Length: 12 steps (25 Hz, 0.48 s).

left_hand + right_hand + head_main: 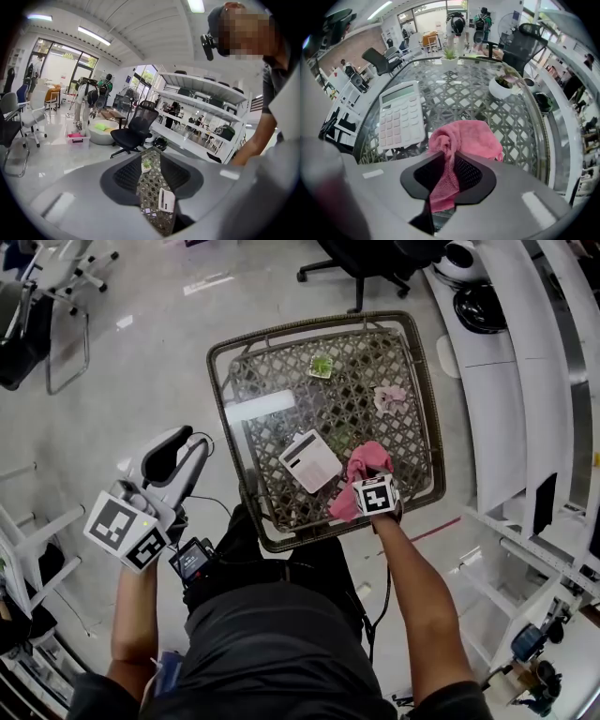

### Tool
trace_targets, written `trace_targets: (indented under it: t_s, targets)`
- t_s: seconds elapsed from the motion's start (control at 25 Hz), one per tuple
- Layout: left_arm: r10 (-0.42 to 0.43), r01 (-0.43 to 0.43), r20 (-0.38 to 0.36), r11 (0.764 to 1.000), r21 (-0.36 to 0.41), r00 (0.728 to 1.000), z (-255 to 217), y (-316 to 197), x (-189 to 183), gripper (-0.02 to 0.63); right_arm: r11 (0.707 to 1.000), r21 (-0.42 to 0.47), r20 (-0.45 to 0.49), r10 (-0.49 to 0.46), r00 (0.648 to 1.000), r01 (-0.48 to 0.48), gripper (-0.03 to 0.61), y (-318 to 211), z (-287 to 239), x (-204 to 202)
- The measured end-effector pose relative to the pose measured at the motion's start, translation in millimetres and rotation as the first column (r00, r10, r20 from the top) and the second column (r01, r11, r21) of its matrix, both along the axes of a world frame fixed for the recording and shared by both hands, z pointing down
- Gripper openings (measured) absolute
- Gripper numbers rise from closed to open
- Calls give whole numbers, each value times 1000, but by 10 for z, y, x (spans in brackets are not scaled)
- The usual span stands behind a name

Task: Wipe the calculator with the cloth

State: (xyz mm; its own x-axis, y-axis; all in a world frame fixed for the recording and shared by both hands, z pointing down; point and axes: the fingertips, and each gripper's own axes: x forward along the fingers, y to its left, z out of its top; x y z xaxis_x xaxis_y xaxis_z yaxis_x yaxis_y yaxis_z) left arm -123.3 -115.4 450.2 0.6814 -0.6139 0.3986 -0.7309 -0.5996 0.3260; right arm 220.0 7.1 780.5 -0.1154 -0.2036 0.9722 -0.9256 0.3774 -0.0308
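A white calculator (309, 461) (401, 117) lies face up on the lattice table (221, 418), a little left of the middle. To its right, my right gripper (376, 495) (449, 161) points steeply down, shut on a pink cloth (364, 463) (468, 140). The bunched cloth hangs from the jaws and touches the tabletop just beside the calculator's right edge. My left gripper (183, 448) (151, 164) hovers over the floor left of the table. Its jaws stand slightly apart with nothing between them. Through that gap the calculator (166, 200) shows far off.
A small green plant (321, 366) (449, 54) stands at the table's far edge. A white pot with pinkish leaves (389, 396) (501, 86) sits at the far right. White shelving (506, 399) runs along the right, and a black office chair (361, 263) stands beyond the table.
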Motion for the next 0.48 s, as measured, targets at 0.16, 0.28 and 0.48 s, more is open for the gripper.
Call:
trace_targets:
  t_s: [0.16,0.28,0.48]
  targets:
    - [17,-17,12,1000,6,1000,-40,-27,47,143,992,-21,-67,119,991,-121,69,61,-14,384]
    - [29,-29,22,1000,9,999,-73,-42,85,143,973,-39,-92,224,970,-228,71,158,-6,627]
    - [48,-49,39,999,8,998,-108,-71,109,143,927,-74,-33,366,930,-368,72,252,-63,737]
